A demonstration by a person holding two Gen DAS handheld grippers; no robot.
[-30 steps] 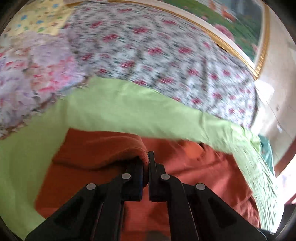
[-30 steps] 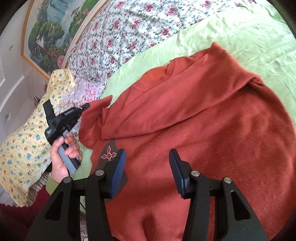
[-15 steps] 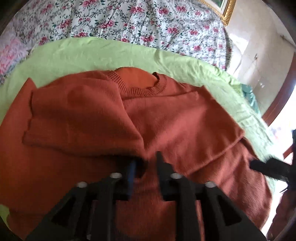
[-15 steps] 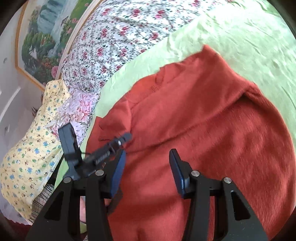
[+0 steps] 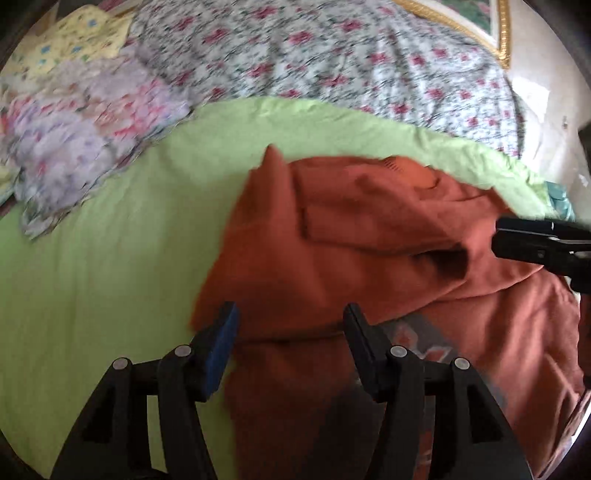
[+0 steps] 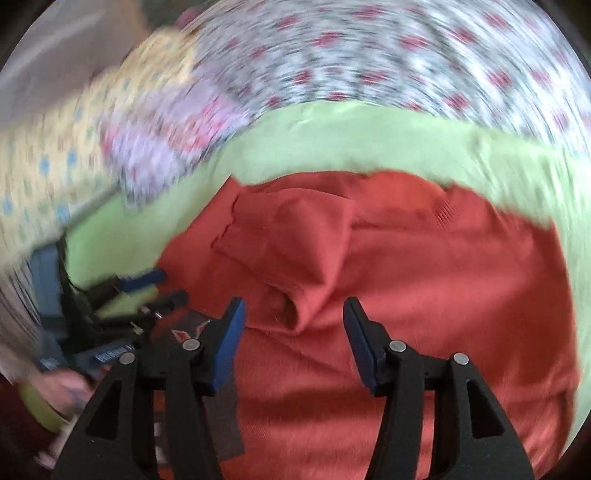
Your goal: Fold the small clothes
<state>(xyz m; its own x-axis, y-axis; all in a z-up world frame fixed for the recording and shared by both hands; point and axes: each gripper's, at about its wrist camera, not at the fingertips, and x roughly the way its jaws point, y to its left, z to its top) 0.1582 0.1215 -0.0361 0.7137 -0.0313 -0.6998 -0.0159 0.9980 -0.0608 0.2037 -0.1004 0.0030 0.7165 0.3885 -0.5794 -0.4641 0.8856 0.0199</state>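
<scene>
A rust-orange knit sweater (image 5: 332, 258) lies on a light green sheet (image 5: 110, 258), with both sleeves folded in across its body. It also shows in the right wrist view (image 6: 406, 277). My left gripper (image 5: 290, 321) is open and empty, just above the sweater's left edge. My right gripper (image 6: 293, 314) is open and empty over the folded sleeve (image 6: 295, 240). The right gripper also shows at the right edge of the left wrist view (image 5: 535, 245). The left gripper shows blurred at the lower left of the right wrist view (image 6: 147, 291).
A floral red-and-white quilt (image 5: 351, 62) covers the bed beyond the sheet. A lilac patterned cloth (image 5: 81, 136) and a yellow patterned cloth (image 5: 74, 48) lie at the far left. A gold picture frame (image 5: 480, 33) is on the wall.
My left gripper let go of the sleeve, opened and drew back to the sweater's left edge. The left sleeve now lies folded across the body. The right gripper stayed open and swung over the sweater.
</scene>
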